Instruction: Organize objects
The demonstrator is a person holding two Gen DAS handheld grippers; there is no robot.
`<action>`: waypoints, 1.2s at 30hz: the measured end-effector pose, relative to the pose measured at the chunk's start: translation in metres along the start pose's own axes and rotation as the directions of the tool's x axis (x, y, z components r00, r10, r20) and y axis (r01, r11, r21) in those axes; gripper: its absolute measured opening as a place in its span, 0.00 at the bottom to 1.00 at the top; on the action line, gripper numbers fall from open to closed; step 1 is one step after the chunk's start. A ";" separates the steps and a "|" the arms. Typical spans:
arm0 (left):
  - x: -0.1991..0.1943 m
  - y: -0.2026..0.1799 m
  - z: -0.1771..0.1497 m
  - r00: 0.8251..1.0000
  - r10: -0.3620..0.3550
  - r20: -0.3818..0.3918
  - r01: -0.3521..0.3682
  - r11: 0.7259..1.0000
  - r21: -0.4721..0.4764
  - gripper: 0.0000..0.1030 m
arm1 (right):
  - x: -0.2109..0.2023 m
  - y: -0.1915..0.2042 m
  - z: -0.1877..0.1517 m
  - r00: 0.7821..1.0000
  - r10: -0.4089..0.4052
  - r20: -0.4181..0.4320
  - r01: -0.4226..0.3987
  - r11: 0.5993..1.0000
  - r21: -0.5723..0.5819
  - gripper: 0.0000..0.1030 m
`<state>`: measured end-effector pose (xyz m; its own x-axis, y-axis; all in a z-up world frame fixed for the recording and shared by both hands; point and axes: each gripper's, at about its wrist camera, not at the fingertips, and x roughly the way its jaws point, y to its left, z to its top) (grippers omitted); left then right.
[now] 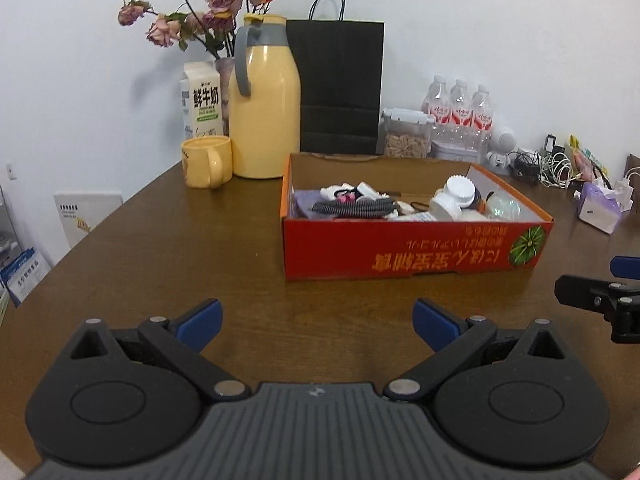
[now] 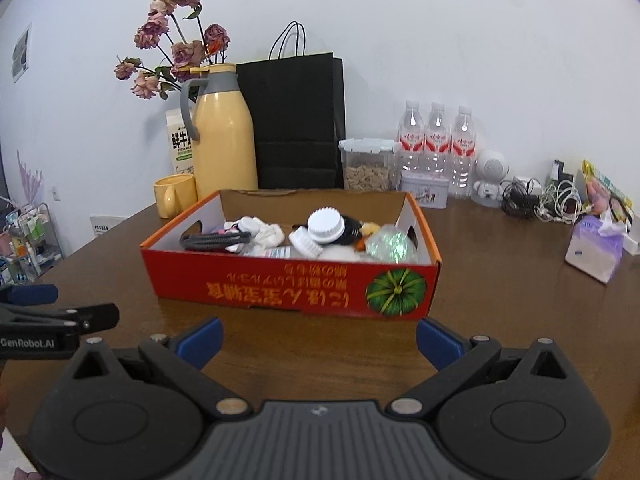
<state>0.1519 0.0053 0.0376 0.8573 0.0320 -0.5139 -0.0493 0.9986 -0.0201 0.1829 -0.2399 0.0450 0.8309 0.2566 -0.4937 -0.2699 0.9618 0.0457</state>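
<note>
Right now your left gripper [image 1: 318, 322] and right gripper [image 2: 319, 340] both hover low over the brown table [image 1: 160, 248], fingers spread wide and holding nothing. From the left wrist the red cardboard box [image 1: 416, 250] sits at about one o'clock, its long axis running left to right; from the right wrist it lies at twelve, just beyond the blue fingertips [image 2: 202, 340]. Its front wall carries orange Chinese print that reads upside down, beside a green pumpkin picture. Inside you have a jumble: a white ribbed cap [image 2: 325, 225], a dark striped band [image 2: 214, 240], white cloth, a shiny greenish ball [image 2: 390, 246]; what lies beneath them is hidden. Behind the box stand a yellow jug [image 1: 266, 114], a yellow mug [image 1: 206, 162], a black paper bag [image 1: 340, 84] and a milk carton [image 1: 202, 100] marked 鲜牛奶. The right view shows "GenRobot.AI" on the left gripper's body at nine o'clock.
</note>
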 end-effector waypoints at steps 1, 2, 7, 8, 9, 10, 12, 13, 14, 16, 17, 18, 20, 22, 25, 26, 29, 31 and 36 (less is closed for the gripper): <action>-0.002 0.000 -0.001 1.000 -0.001 -0.002 0.001 1.000 -0.001 1.00 | 0.000 0.001 -0.002 1.000 0.001 -0.004 -0.001 1.000 0.001 1.00; -0.003 0.001 -0.002 1.000 -0.001 -0.005 0.001 1.000 -0.002 1.00 | -0.001 0.002 -0.003 1.000 0.002 -0.009 -0.002 1.000 0.001 1.00; -0.008 -0.001 -0.005 1.000 -0.013 -0.012 0.013 1.000 0.000 1.00 | -0.001 0.005 -0.008 1.000 0.007 -0.025 -0.007 1.000 0.004 1.00; -0.008 -0.002 -0.005 1.000 -0.015 -0.012 0.015 1.000 0.001 1.00 | -0.001 0.005 -0.008 1.000 0.007 -0.026 -0.007 1.000 0.004 1.00; -0.009 -0.002 -0.005 1.000 -0.016 -0.013 0.016 1.000 0.002 1.00 | -0.002 0.006 -0.008 1.000 0.008 -0.025 -0.008 1.000 0.004 1.00; -0.009 -0.003 -0.005 1.000 -0.017 -0.013 0.017 1.000 0.002 1.00 | -0.002 0.006 -0.007 1.000 0.008 -0.025 -0.008 1.000 0.004 1.00; -0.010 -0.003 -0.005 1.000 -0.019 -0.012 0.019 1.000 0.002 1.00 | -0.003 0.007 -0.007 1.000 0.009 -0.022 -0.009 1.000 0.003 1.00; -0.009 -0.003 -0.004 1.000 -0.019 -0.012 0.019 1.000 0.001 1.00 | -0.003 0.007 -0.007 1.000 0.009 -0.022 -0.008 1.000 0.002 1.00; -0.009 -0.003 -0.004 1.000 -0.019 -0.012 0.019 1.000 0.000 1.00 | -0.003 0.007 -0.007 1.000 0.008 -0.022 -0.008 1.000 0.003 1.00; -0.009 -0.003 -0.004 1.000 -0.018 -0.012 0.018 1.000 0.001 1.00 | -0.003 0.007 -0.007 1.000 0.008 -0.022 -0.007 1.000 0.003 1.00; -0.010 -0.003 -0.004 1.000 -0.018 -0.012 0.018 1.000 0.001 1.00 | -0.003 0.007 -0.007 1.000 0.007 -0.022 -0.007 1.000 0.003 1.00; -0.010 -0.003 -0.004 1.000 -0.018 -0.012 0.018 1.000 0.000 1.00 | -0.003 0.007 -0.007 1.000 0.007 -0.022 -0.007 1.000 0.003 1.00; -0.010 -0.003 -0.004 1.000 -0.018 -0.012 0.018 1.000 0.001 1.00 | -0.003 0.007 -0.007 1.000 0.008 -0.022 -0.008 1.000 0.002 1.00; -0.010 -0.003 -0.004 1.000 -0.019 -0.011 0.019 1.000 0.000 1.00 | -0.004 0.007 -0.007 1.000 0.008 -0.022 -0.008 1.000 0.002 1.00; -0.010 -0.002 -0.004 1.000 -0.019 -0.011 0.019 1.000 0.001 1.00 | -0.003 0.007 -0.007 1.000 0.008 -0.022 -0.008 1.000 0.002 1.00; -0.010 -0.002 -0.004 1.000 -0.019 -0.011 0.019 1.000 0.001 1.00 | -0.003 0.007 -0.007 1.000 0.008 -0.021 -0.008 1.000 0.002 1.00; -0.010 -0.002 -0.004 1.000 -0.019 -0.012 0.019 1.000 0.001 1.00 | -0.003 0.007 -0.007 1.000 0.008 -0.022 -0.008 1.000 0.002 1.00; -0.010 -0.003 -0.004 1.000 -0.019 -0.012 0.019 1.000 0.001 1.00 | -0.003 0.007 -0.007 1.000 0.008 -0.022 -0.008 1.000 0.002 1.00; -0.010 -0.003 -0.004 1.000 -0.019 -0.012 0.019 1.000 0.001 1.00 | -0.003 0.007 -0.007 1.000 0.008 -0.022 -0.008 1.000 0.002 1.00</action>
<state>0.1414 0.0021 0.0397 0.8520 0.0130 -0.5233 -0.0329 0.9990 -0.0289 0.1749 -0.2348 0.0410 0.8178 0.2621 -0.5123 -0.2753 0.9600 0.0518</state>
